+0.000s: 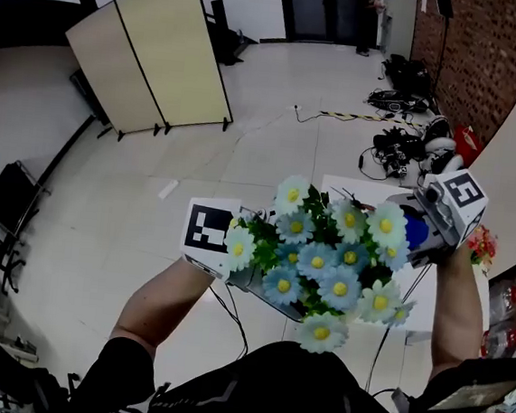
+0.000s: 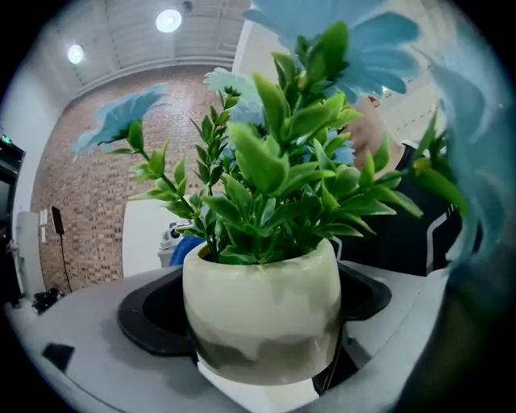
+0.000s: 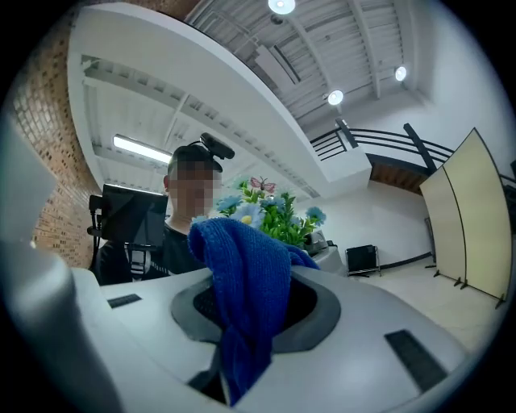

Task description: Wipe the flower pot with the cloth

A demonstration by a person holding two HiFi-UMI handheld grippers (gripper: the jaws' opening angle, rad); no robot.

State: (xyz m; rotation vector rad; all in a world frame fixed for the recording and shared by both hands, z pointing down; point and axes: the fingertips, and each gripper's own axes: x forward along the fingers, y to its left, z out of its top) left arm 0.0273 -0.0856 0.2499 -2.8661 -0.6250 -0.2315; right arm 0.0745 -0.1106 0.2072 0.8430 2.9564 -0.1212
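floor [image 1: 276, 112]: pale tile | wall [image 1: 490, 60]: brick | screen [image 1: 163, 56]: beige, folding

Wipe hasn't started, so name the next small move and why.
Probably bring the right gripper and its blue cloth across to the flower pot, below the flowers: the left gripper grips the pot, the cloth is clamped, and the two are apart.

flower pot [image 2: 258, 314]: glossy glazed ceramic, smooth. cloth [image 3: 246, 298]: coarse knit fabric, matt. floor [image 1: 267, 111]: shiny.
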